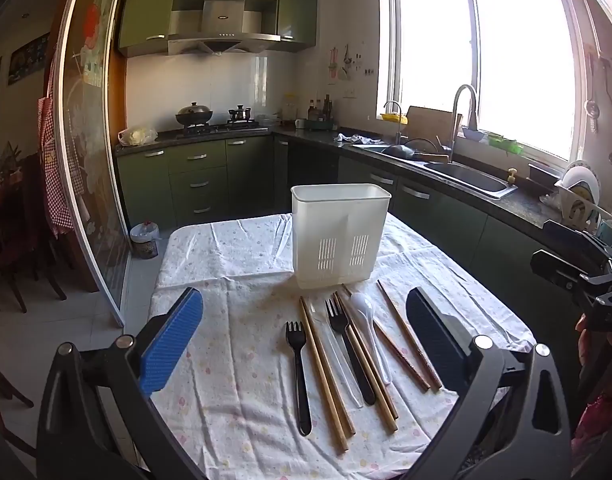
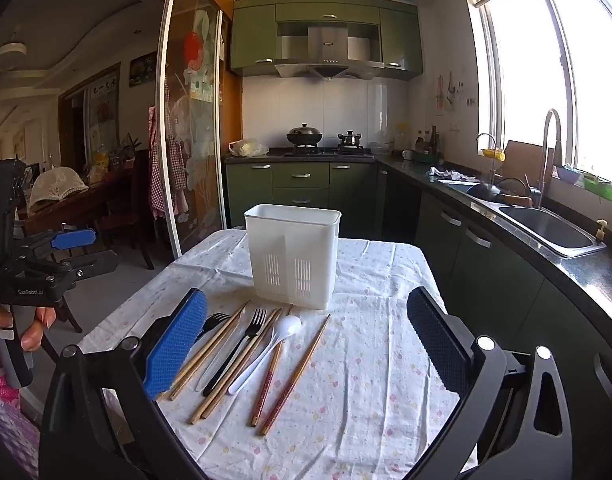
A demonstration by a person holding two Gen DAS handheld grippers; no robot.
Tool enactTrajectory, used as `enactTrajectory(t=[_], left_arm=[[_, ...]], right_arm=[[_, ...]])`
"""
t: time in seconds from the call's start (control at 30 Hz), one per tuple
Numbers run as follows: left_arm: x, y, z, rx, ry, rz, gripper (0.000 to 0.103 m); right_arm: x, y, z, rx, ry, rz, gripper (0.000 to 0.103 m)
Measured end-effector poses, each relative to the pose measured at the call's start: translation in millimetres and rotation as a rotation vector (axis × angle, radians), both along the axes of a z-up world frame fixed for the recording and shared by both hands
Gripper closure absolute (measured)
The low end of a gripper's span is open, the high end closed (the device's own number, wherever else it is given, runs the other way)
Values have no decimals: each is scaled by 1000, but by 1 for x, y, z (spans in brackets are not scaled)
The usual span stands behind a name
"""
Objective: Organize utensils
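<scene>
A white slotted utensil holder (image 1: 340,236) (image 2: 293,256) stands upright on the cloth-covered table (image 1: 234,360) (image 2: 366,360). In front of it lie two black forks (image 1: 299,376) (image 1: 348,350), a white spoon (image 1: 368,322) (image 2: 268,350), a clear utensil, light wooden chopsticks (image 1: 326,376) (image 2: 208,354) and dark reddish chopsticks (image 1: 410,336) (image 2: 294,378). My left gripper (image 1: 306,344) is open and empty, held above the utensils. My right gripper (image 2: 306,348) is open and empty, above and right of them. Each gripper shows at the edge of the other's view (image 1: 586,276) (image 2: 46,260).
A kitchen counter with a sink (image 1: 474,178) (image 2: 554,230) runs along the right. Green cabinets and a stove (image 1: 214,124) stand behind the table. A sliding glass door (image 2: 190,128) and dining chairs are on the left.
</scene>
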State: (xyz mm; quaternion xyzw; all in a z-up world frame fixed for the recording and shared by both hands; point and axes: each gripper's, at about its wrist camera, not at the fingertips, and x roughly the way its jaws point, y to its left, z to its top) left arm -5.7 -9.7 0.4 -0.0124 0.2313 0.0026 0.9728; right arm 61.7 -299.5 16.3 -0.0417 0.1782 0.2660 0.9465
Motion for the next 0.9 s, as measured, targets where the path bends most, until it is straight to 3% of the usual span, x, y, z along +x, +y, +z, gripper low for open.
enactTrajectory(t=[0.9], left_arm=[[3,5,-7,-16,24,-4,6]], right_arm=[[2,9,-9,0,14,7,4]])
